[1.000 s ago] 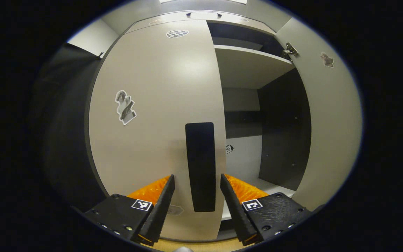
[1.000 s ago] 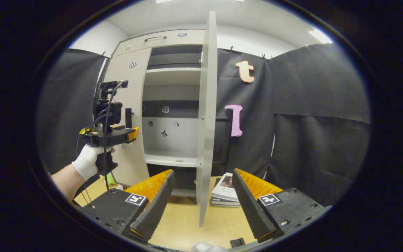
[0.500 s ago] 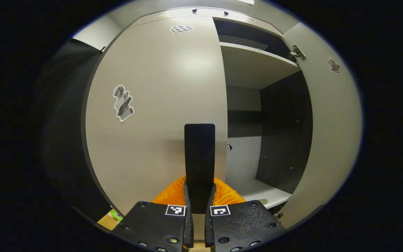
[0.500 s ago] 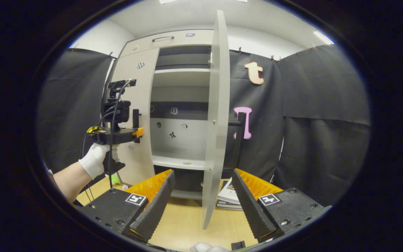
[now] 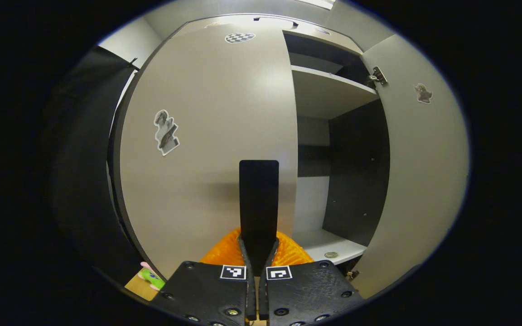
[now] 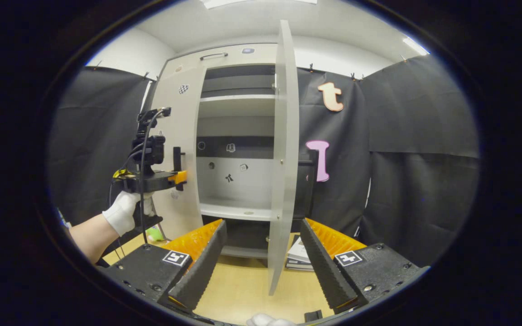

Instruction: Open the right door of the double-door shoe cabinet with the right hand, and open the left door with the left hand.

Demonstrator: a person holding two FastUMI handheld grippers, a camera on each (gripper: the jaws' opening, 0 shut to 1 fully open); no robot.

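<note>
You see bright light coming from a ceiling lamp (image 6: 417,46) above the cabinet (image 6: 236,136). A soft shiny spot sits high on the left door (image 5: 211,127), well above the handle (image 5: 258,199). A faint grey shadow lies on the door just left of that handle. The inside wall (image 5: 356,167) of the cabinet looks dark. Straight edges bend like bows near the rim. Both pictures look sharp, not blurry.

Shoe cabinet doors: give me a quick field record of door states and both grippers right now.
right door: swung wide open, edge-on in right gripper view
left door: near closed
left door handle: clamped by left gripper
right gripper: open, holding nothing, back from the cabinet
inner shelf: exposed
books: stacked behind the right door
</note>
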